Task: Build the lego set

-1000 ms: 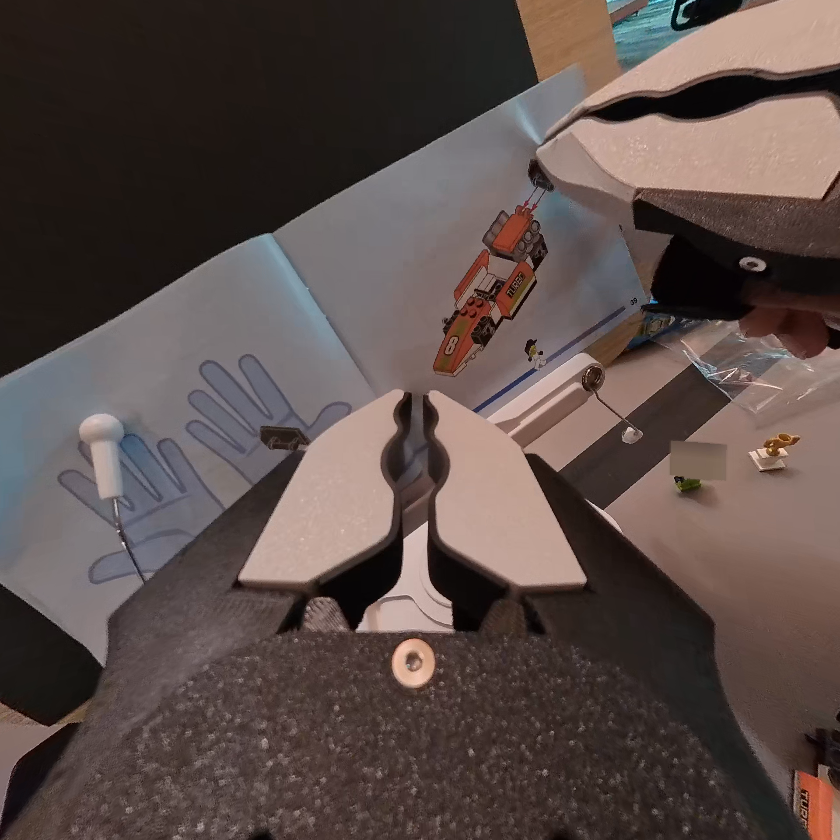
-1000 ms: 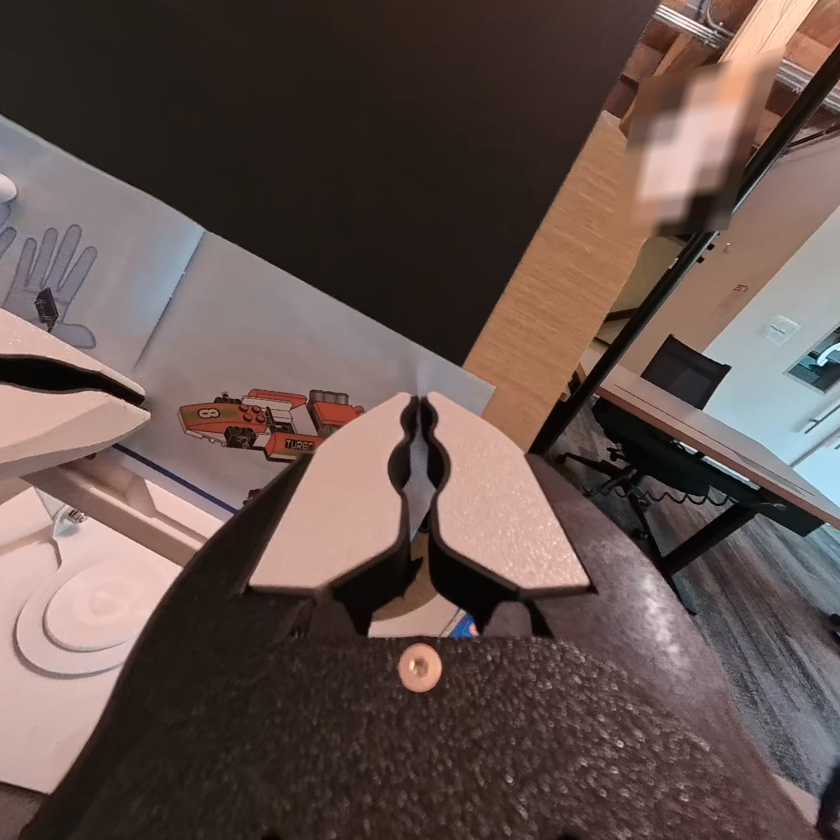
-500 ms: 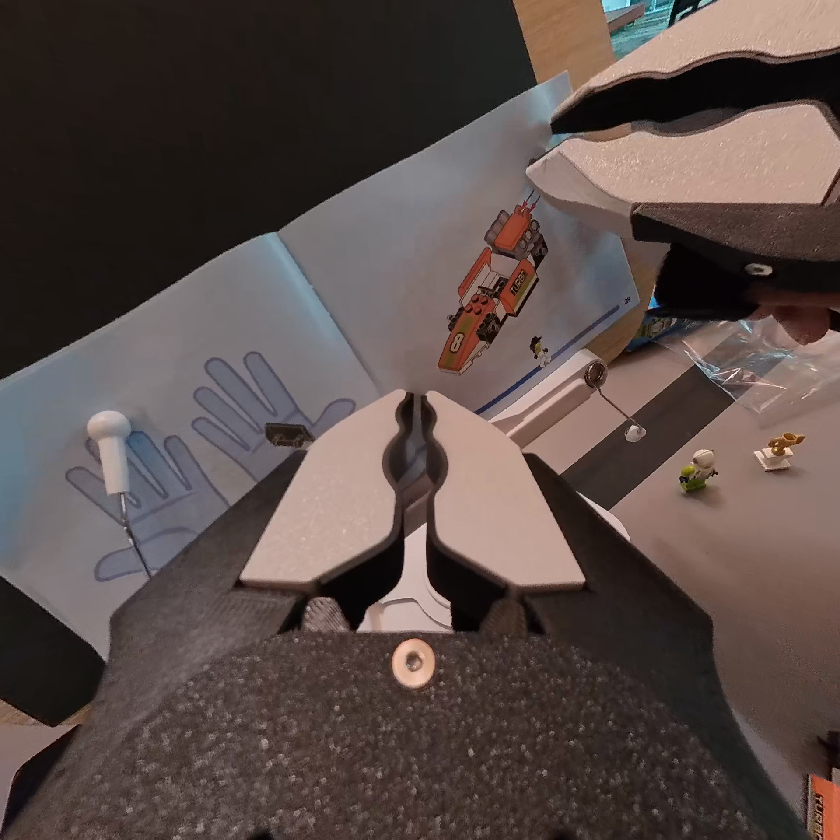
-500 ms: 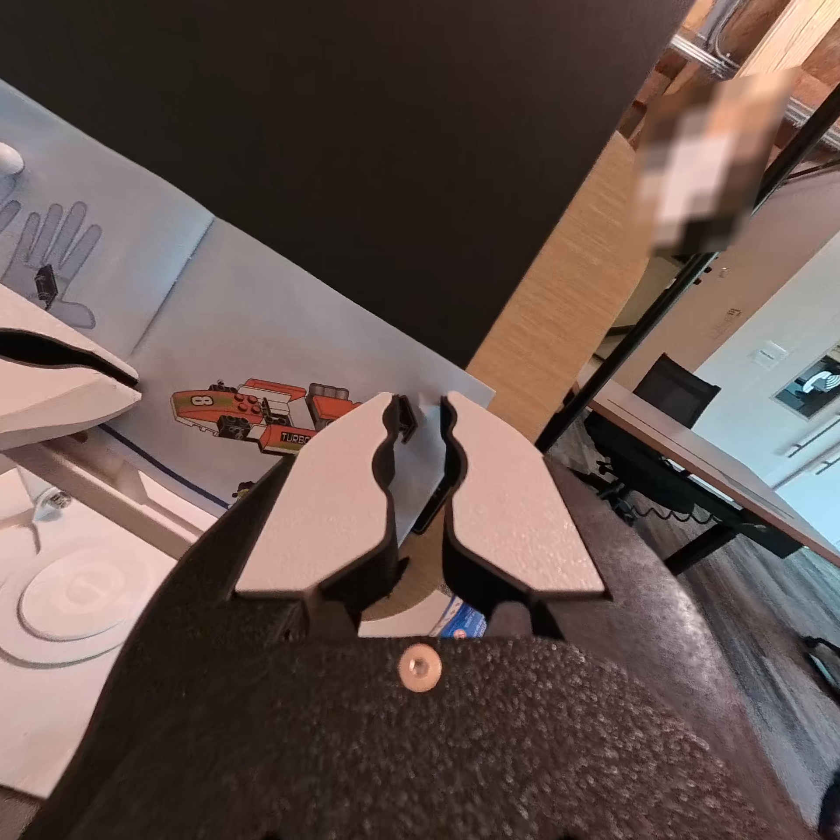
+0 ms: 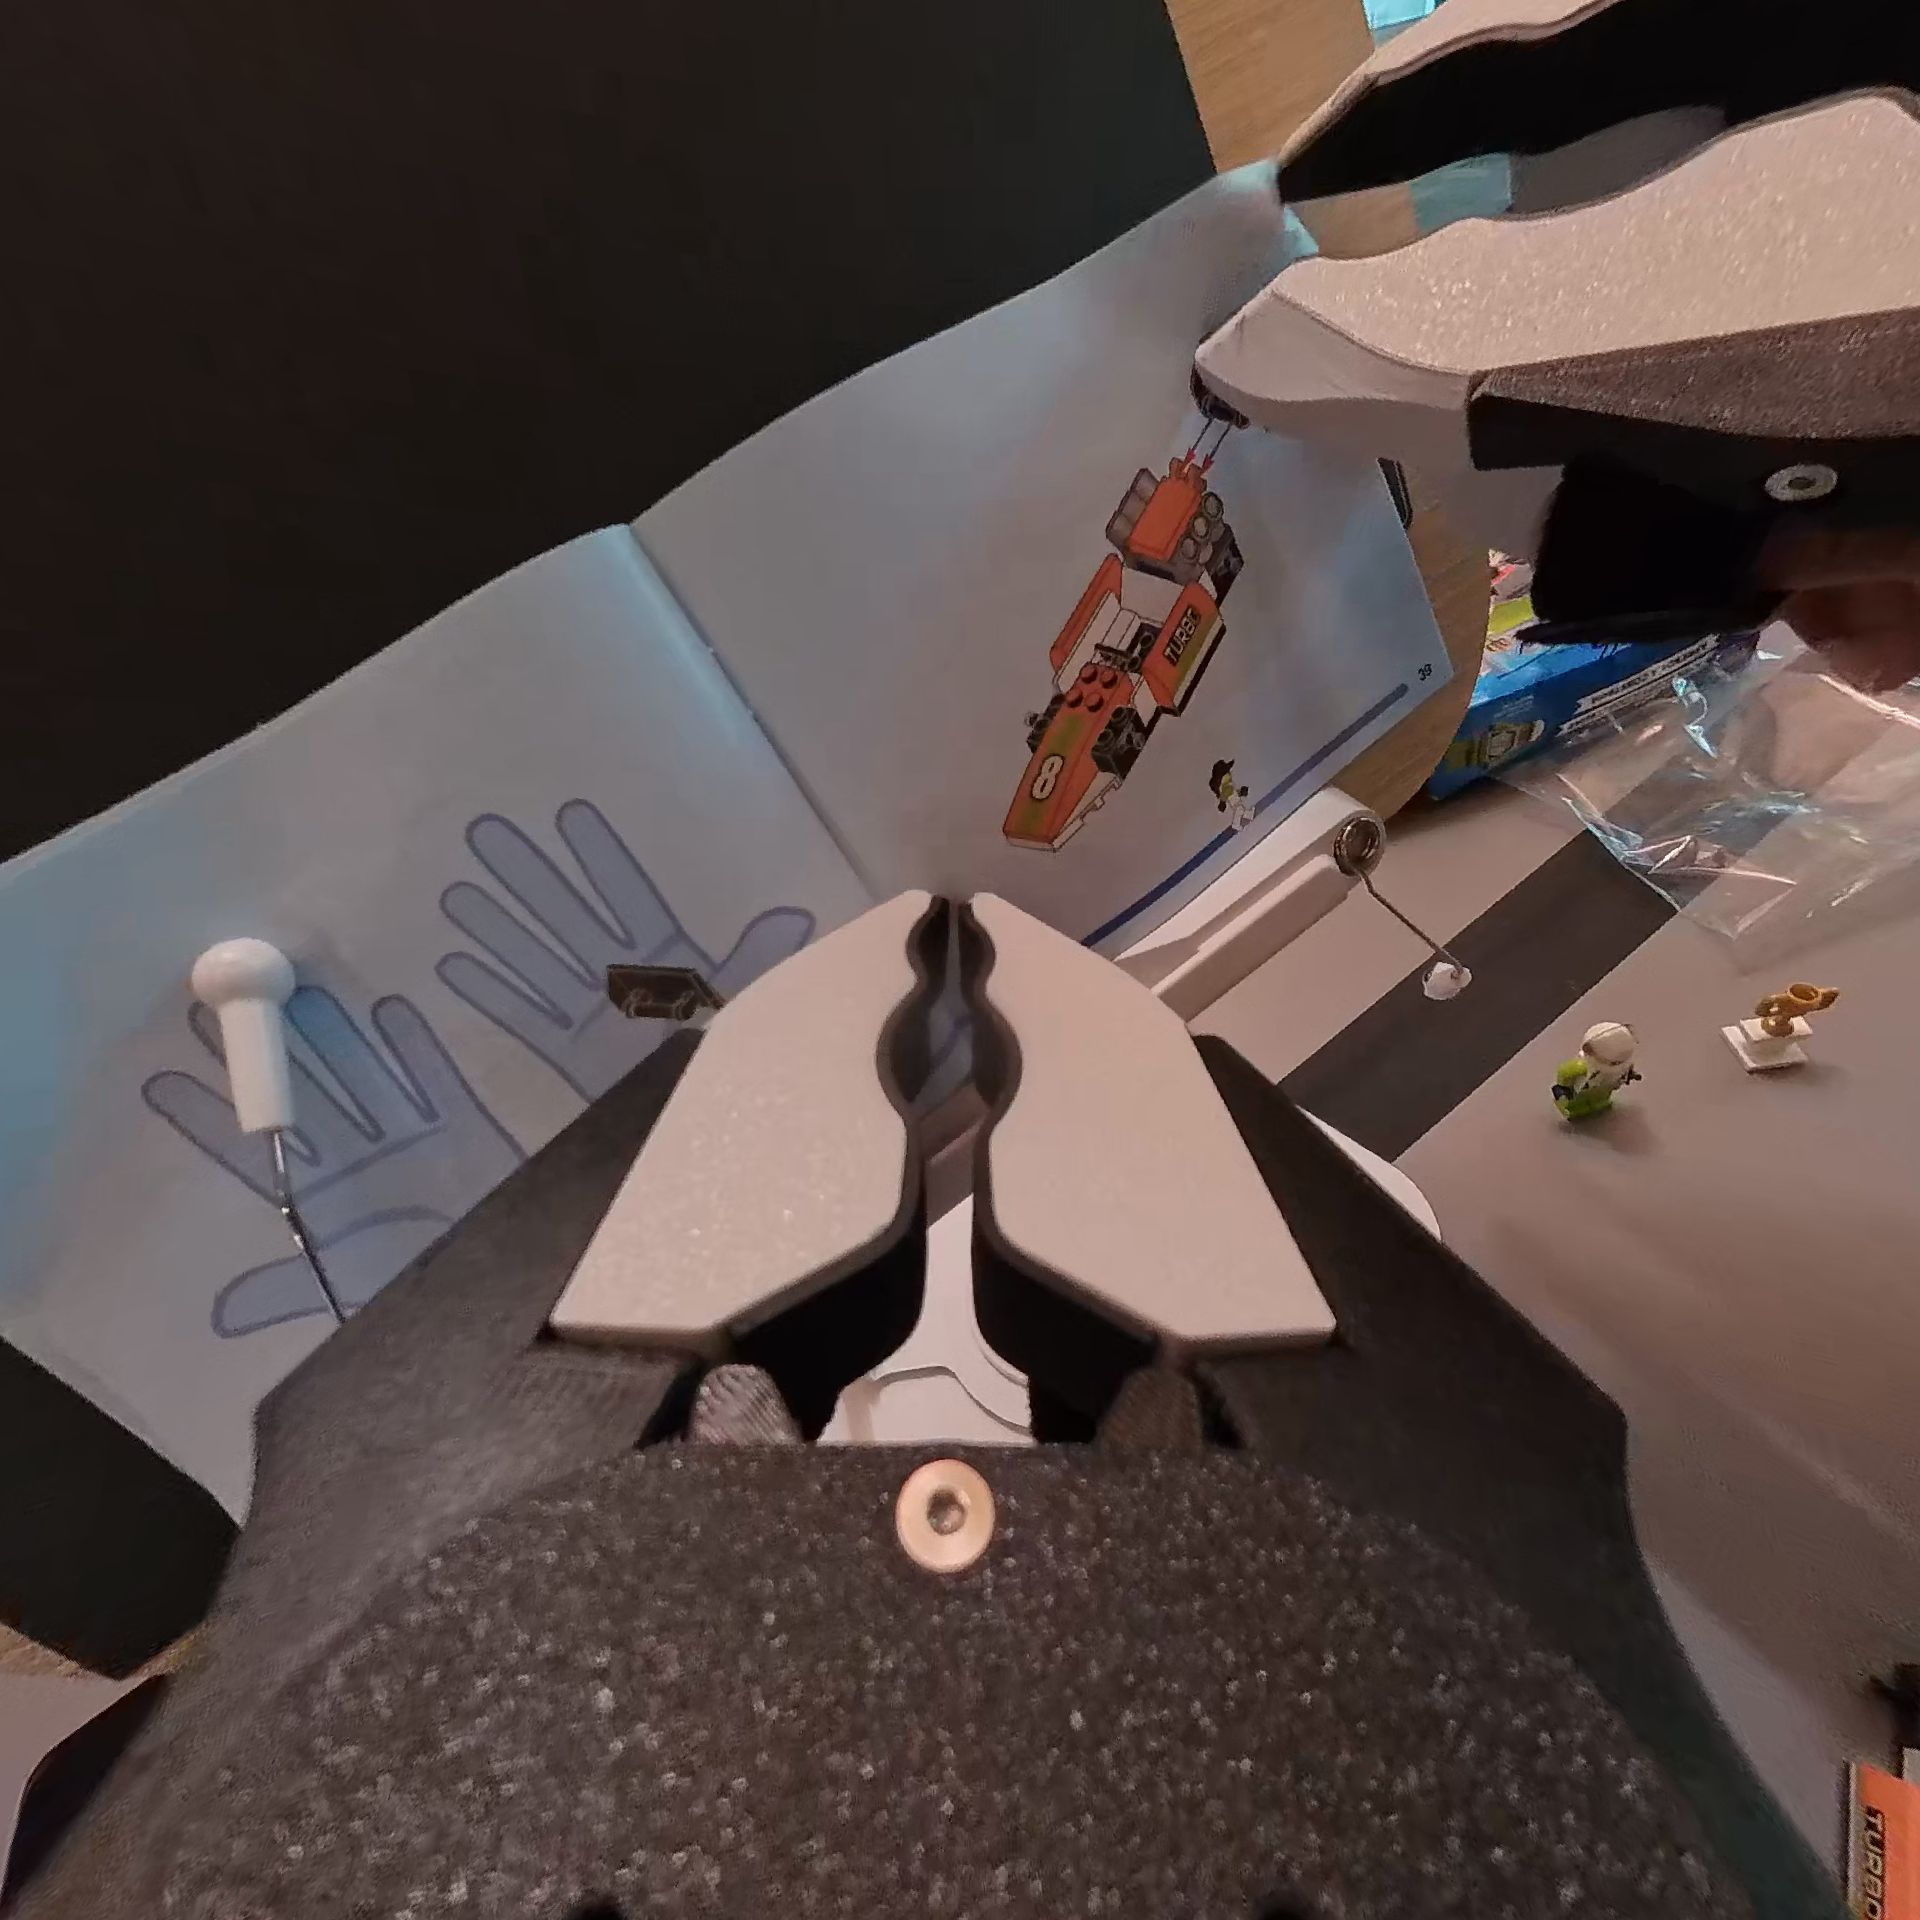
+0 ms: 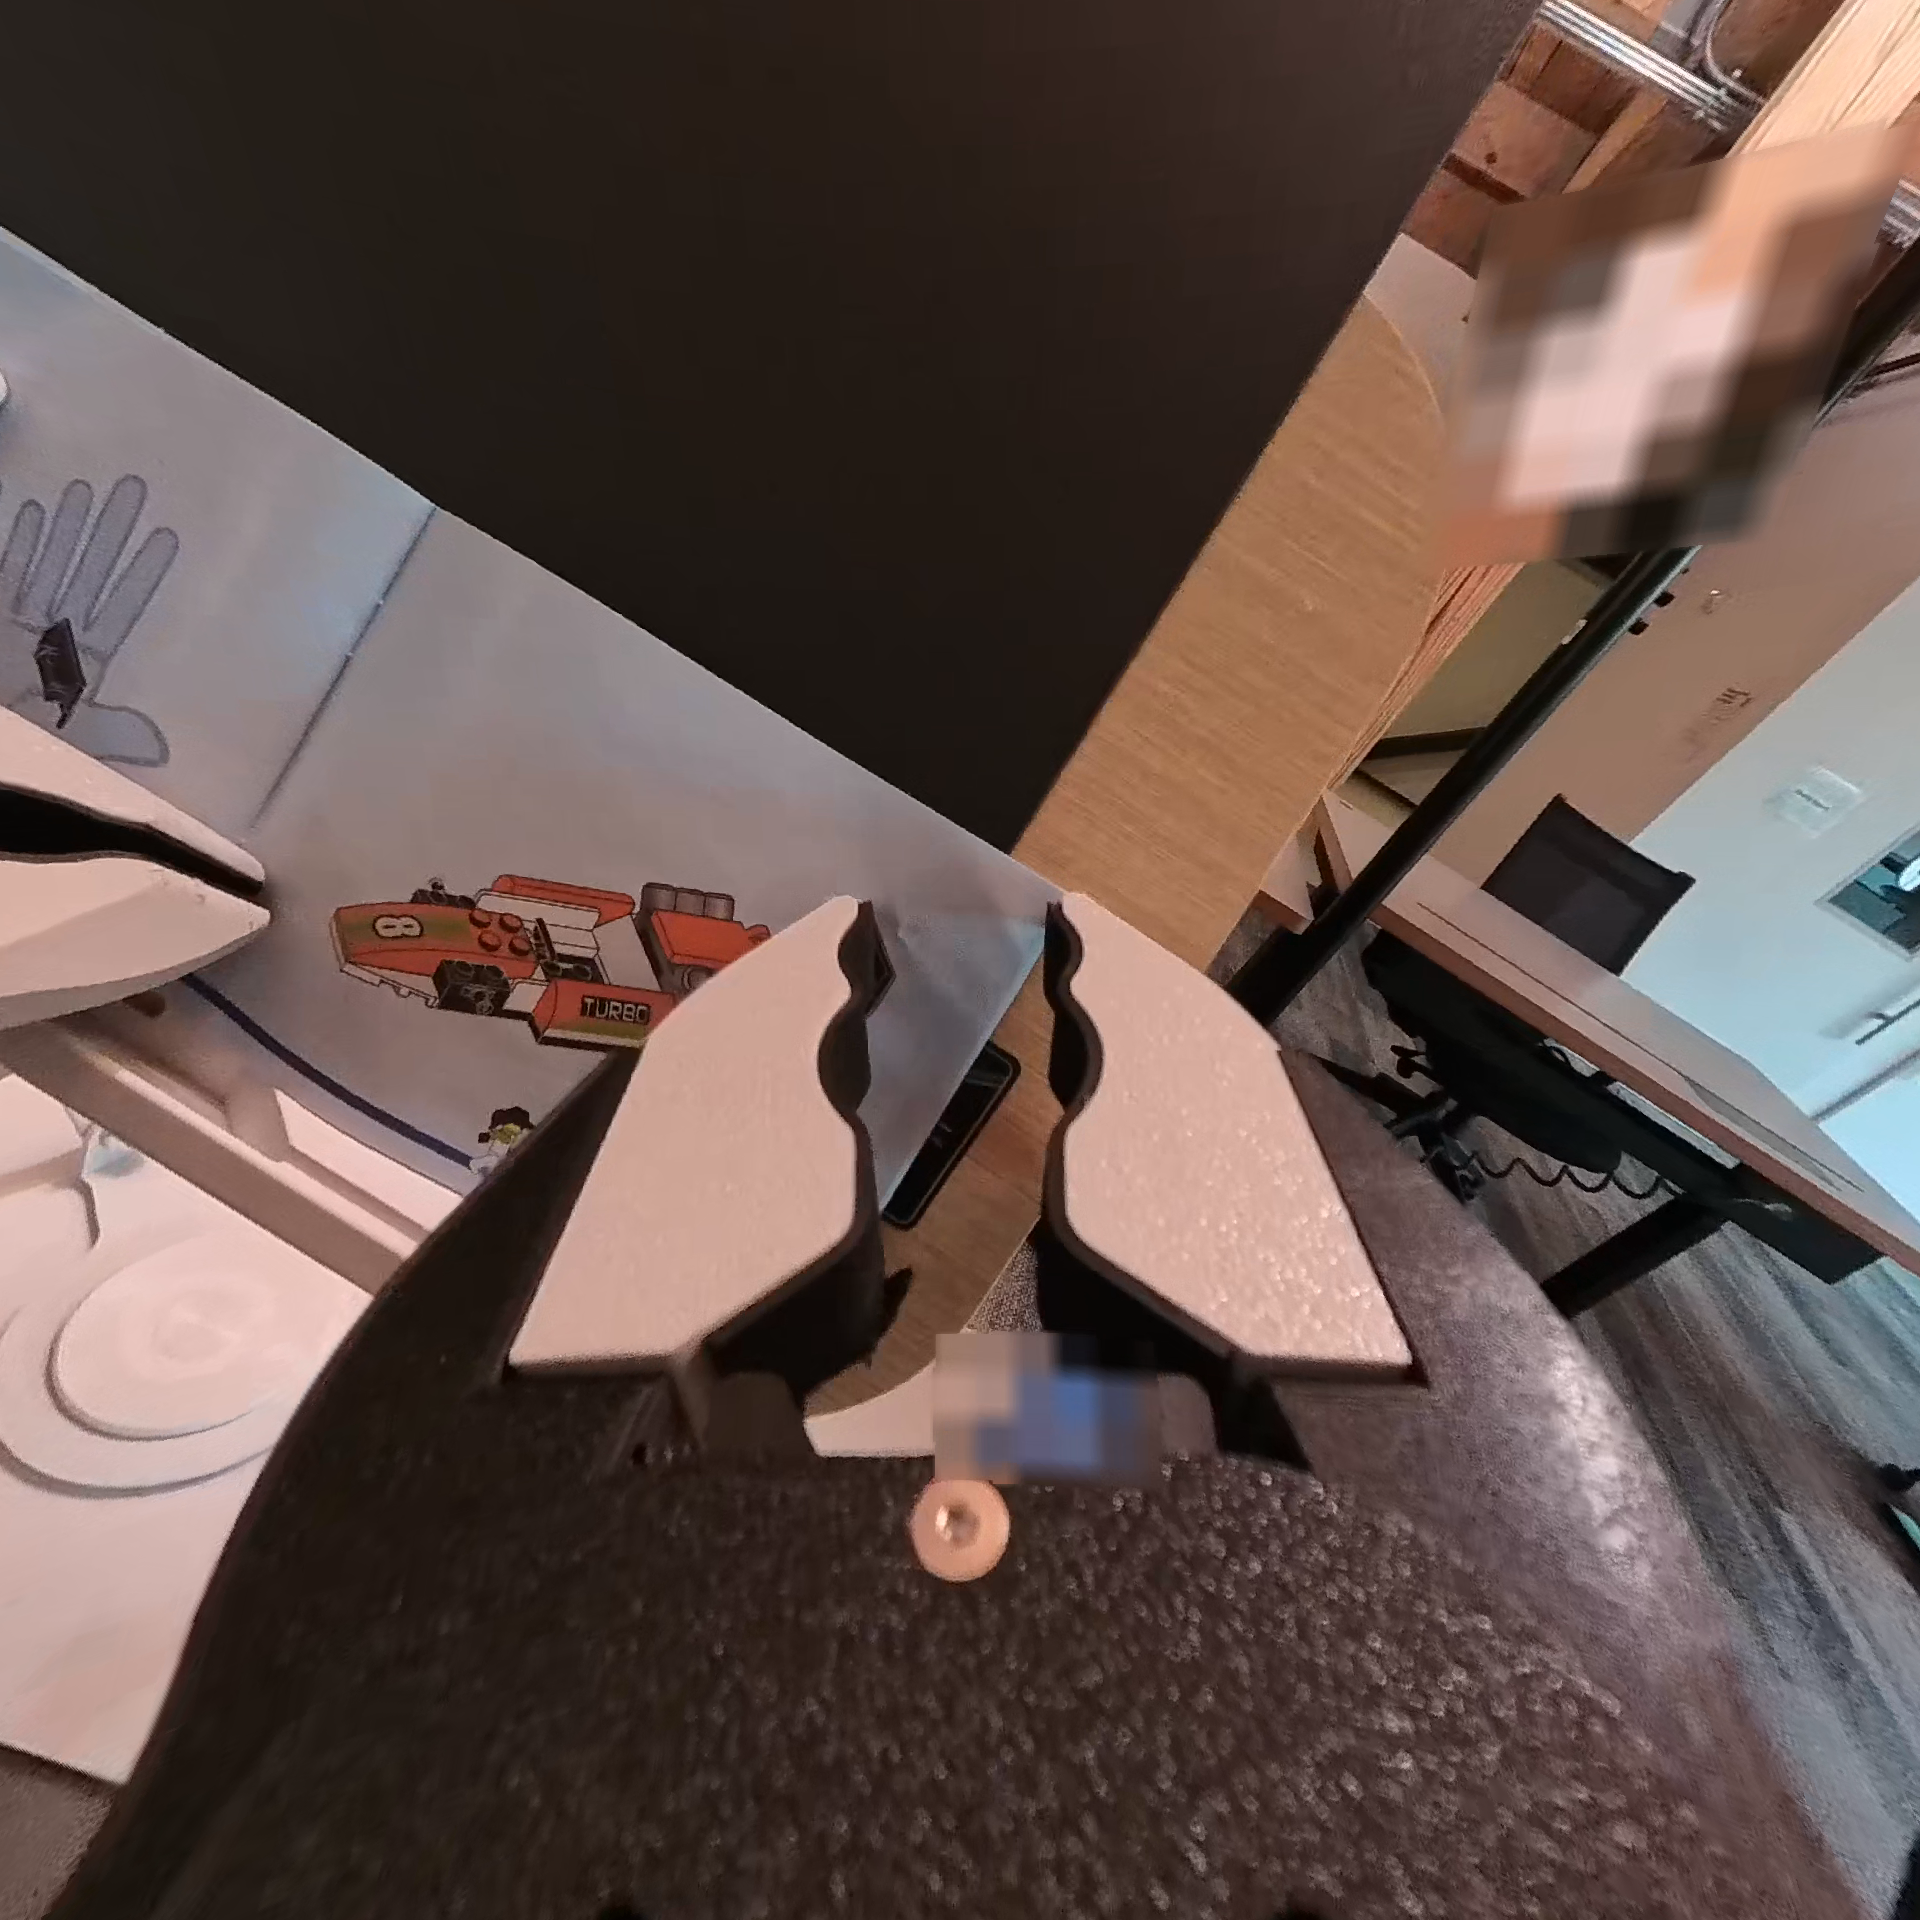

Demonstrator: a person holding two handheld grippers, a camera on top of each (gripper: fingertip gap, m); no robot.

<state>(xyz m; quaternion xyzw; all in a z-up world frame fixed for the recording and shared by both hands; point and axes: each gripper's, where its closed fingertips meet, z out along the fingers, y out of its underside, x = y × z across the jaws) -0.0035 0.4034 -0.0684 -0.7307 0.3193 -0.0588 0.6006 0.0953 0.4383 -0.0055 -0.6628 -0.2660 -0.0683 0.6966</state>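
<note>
The pale blue instruction booklet (image 5: 540,831) stands open on a white stand (image 5: 1247,914) at the far edge of the grey table (image 5: 1662,1299), against a black panel. On its left page, a white round-headed pin on a wire (image 5: 244,1029) rests over a drawing of two hands. The left gripper (image 5: 951,914) has its jaws closed, with the bottom edge of the booklet near the centre fold showing in the narrow slit between them; whether it pinches the paper I cannot tell. The right page shows an orange and white toy boat. Only the left wrist view shows, to the right on the table, a small white-helmeted figure in lime green (image 5: 1595,1075), a tiny gold trophy on a white base (image 5: 1049,1029), a clear plastic bag (image 5: 1766,790) and a blue box (image 5: 1590,707). The right gripper (image 6: 961,935) has its jaws apart, spanning the booklet's upper right corner. Only its view shows a wooden desk (image 6: 1662,1039) and black chair (image 6: 1579,894) beyond.
</note>
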